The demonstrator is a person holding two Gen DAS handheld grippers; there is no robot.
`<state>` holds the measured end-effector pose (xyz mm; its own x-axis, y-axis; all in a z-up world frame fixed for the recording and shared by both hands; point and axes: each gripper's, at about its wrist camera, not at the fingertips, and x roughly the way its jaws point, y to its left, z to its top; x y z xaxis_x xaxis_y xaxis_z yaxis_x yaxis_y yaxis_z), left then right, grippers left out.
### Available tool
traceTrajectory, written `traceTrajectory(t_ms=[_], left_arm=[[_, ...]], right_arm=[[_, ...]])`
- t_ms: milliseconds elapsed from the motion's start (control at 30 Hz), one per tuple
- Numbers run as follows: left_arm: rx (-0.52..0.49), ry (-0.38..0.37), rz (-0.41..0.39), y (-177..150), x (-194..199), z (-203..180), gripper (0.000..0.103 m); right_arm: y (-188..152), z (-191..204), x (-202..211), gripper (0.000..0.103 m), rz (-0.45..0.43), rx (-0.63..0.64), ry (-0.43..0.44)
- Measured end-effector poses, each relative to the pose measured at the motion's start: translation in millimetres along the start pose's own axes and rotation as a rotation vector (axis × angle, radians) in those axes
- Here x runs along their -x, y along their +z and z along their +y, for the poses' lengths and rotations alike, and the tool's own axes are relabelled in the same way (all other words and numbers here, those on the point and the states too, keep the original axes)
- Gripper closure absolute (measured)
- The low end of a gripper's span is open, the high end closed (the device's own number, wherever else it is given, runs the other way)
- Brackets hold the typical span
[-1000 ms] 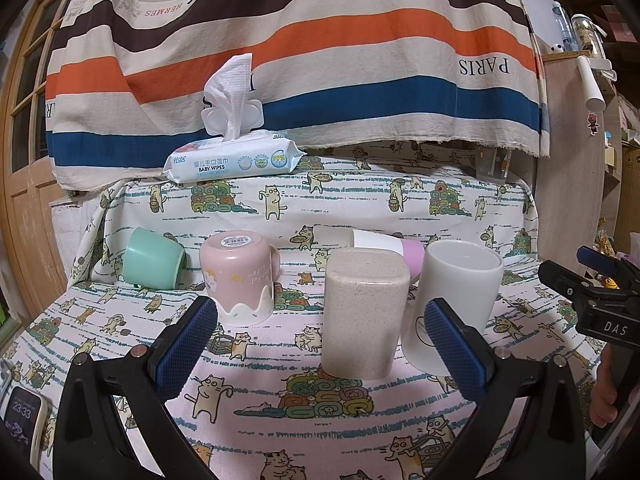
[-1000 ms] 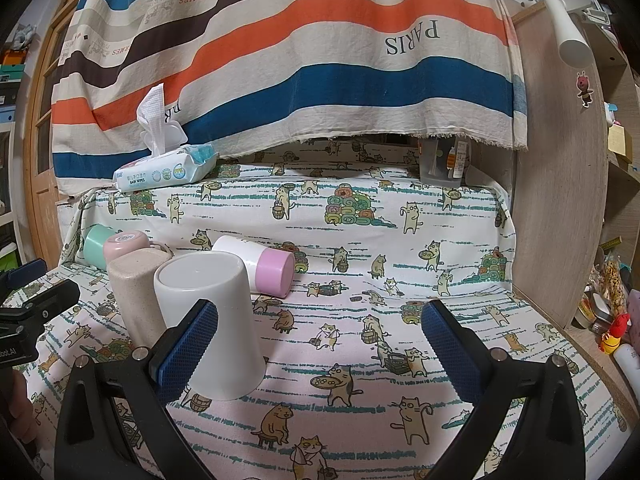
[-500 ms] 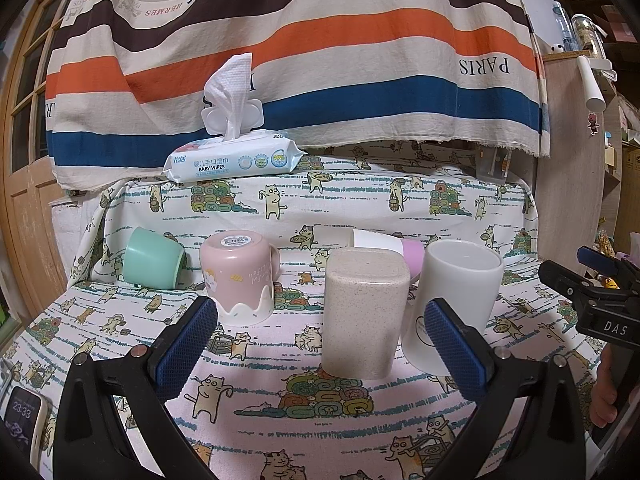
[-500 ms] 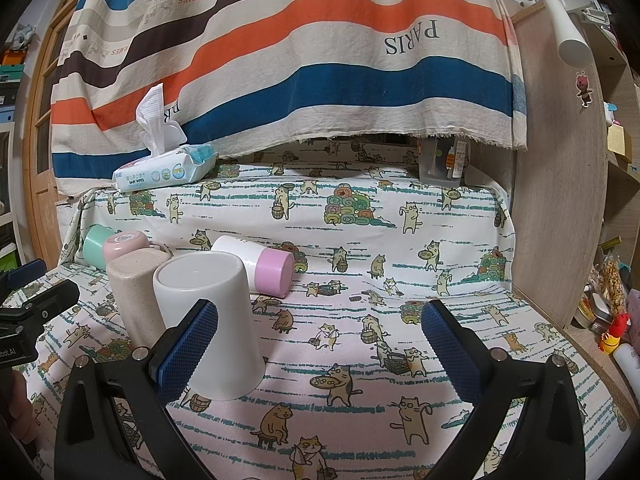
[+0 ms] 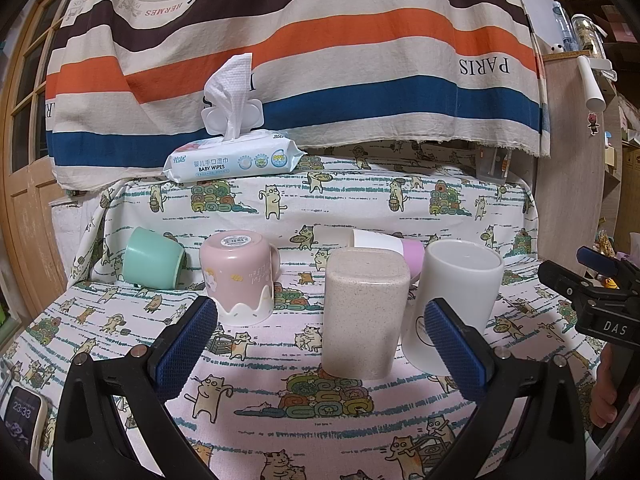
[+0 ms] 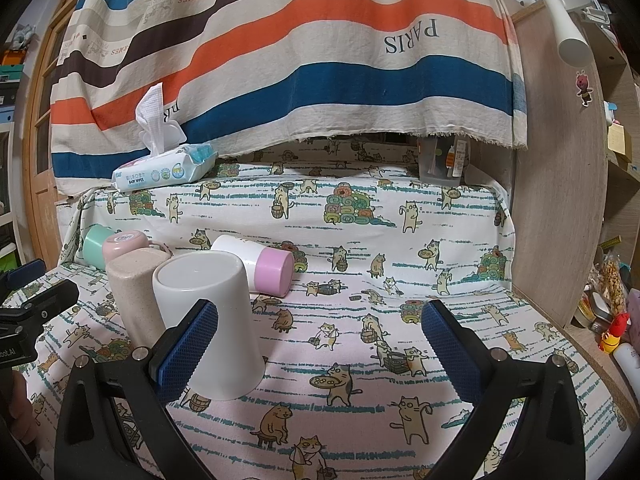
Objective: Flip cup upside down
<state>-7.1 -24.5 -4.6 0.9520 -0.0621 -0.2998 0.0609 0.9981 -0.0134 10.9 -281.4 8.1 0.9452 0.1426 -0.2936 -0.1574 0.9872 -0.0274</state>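
Beige cup (image 5: 365, 312) and white cup (image 5: 456, 304) upside down side by side on cat-print desk (image 5: 260, 400), pink-capped cup (image 6: 260, 266) lying behind, left hand-held gripper (image 5: 320, 346) and right hand-held gripper (image 6: 320, 346) both spread wide, holding nothing

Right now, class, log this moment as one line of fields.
left tongs: open, empty | right tongs: open, empty | white cup, beige cup, pink mug: upside down | green cup, pink-and-white cup: on sides

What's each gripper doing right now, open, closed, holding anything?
Left gripper: open, holding nothing; the beige cup stands beyond its fingers.
Right gripper: open, holding nothing; the white cup stands by its left finger.
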Motion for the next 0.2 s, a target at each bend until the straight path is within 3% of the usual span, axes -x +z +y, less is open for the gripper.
traceTrajectory(t_ms=[200], left_arm=[[0.000,0.000,0.001,0.1,0.0,-0.1,0.000]], right_arm=[[-1.8,0.8,-5.8,0.000,0.032,0.002,0.026]])
